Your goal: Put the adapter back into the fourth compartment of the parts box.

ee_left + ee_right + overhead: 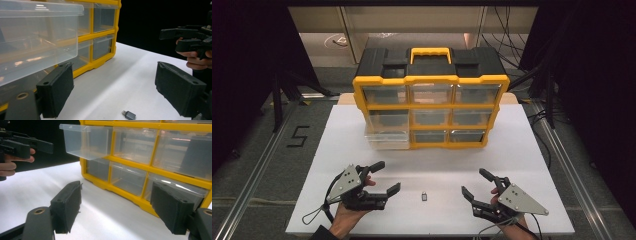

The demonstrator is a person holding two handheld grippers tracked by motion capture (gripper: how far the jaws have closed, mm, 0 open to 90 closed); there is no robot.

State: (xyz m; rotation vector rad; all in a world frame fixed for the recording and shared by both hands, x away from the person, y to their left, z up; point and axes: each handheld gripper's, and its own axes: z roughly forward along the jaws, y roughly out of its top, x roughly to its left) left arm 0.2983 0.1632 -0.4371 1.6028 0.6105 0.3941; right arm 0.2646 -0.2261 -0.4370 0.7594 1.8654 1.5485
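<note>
Drawer [386,134] already pulled out of the yellow organiser [430,111], small adapter [424,196] lies untouched on the bench [532,150] between left gripper [382,178] and right gripper [476,183], jaws apart, empty.

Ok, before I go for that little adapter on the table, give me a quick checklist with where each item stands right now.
1. Left tool open and holding nothing: ok, jaws stand wide apart.
2. Right tool open and holding nothing: ok.
3. Adapter free to grab: ok, it lies alone on the white table between the two tools, touching neither.
4. A drawer ready to receive it: ok, the middle-left drawer of the yellow organizer is pulled out.
5. That drawer bare inside: looks so through the clear plastic, but cannot tell for sure.
6. Which way the adapter's plug faces: cannot tell from above; the left gripper view shows its metal end pointing left.
</note>
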